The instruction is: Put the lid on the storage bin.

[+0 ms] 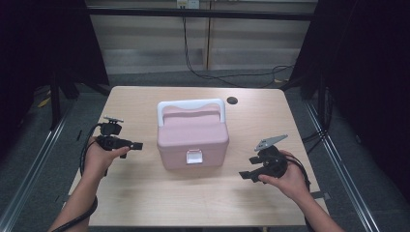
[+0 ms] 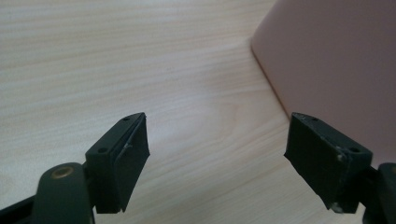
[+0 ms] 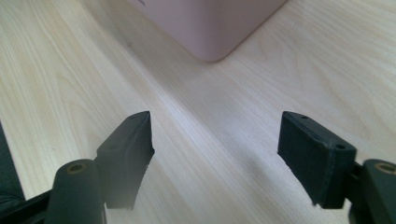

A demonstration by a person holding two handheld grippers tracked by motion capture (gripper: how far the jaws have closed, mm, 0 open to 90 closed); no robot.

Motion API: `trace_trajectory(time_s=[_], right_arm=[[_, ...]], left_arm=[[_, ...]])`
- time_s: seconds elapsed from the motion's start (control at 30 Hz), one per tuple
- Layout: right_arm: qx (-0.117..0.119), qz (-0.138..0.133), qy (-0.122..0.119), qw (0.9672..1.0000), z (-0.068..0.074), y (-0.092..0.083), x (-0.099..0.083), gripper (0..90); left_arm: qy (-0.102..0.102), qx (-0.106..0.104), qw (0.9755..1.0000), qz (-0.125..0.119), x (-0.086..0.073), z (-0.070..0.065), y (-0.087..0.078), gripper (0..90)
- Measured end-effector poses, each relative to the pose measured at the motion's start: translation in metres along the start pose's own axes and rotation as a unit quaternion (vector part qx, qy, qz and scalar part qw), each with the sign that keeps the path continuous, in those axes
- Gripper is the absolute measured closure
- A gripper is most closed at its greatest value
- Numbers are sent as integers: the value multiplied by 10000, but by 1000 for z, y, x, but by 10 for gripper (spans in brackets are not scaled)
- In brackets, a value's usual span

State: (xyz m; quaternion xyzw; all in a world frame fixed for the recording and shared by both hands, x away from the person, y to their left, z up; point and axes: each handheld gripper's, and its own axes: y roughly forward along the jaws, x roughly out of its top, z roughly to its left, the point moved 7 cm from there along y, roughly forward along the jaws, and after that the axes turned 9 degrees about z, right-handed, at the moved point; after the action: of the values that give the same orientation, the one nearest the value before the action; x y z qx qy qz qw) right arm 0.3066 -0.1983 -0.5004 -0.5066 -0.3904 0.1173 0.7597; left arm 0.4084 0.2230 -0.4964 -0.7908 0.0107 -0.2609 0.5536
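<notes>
Pink plastic, smooth and glossy: the box (image 1: 193, 140) sits mid-frame in the high view on the pale wooden bench (image 1: 145, 203), lid down, with a white handle (image 1: 191, 105) arching over its far top edge and a white latch (image 1: 194, 156) at the centre of its near face. It looks rigid and hollow, so probably light unless filled, and the rounded, slick walls would give narrow fingers little to bite on; a squeeze from the two sides risks slipping or tipping it. The handle looks the surest place to lift from, being thin enough to fit between the fingers. The latch is a small tab that likely flips up and would need a light, precise touch.

The left gripper (image 1: 136, 145) hangs at centre left, fingers (image 2: 122, 158) spread with nothing between them, the box wall at the upper right of its own view. The right gripper (image 1: 245, 175) is at lower right, fingers (image 3: 128, 149) likewise spread and empty, a box corner (image 3: 212, 56) at the top of its view. Neither touches the box.
</notes>
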Motion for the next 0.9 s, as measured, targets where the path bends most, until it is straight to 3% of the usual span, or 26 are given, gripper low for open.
trace_trajectory(time_s=[0.17, 0.33, 0.5, 0.9], right_arm=[[-71, 55, 6, 10000, -5, 8, -13, 231], [-146, 168, 52, 9997, -10, 19, -27, 213], [-193, 82, 110, 9997, -16, 27, -35, 188], [-433, -289, -275, 9983, -17, 36, -40, 147]], left_arm=[[-79, -34, 9999, -79, -12, 4, 8, 210], [65, 20, 9998, -175, -22, 7, 15, 210], [197, 104, 9995, -213, -28, 9, 21, 208], [386, 165, 9982, -417, -45, 11, 33, 195]])
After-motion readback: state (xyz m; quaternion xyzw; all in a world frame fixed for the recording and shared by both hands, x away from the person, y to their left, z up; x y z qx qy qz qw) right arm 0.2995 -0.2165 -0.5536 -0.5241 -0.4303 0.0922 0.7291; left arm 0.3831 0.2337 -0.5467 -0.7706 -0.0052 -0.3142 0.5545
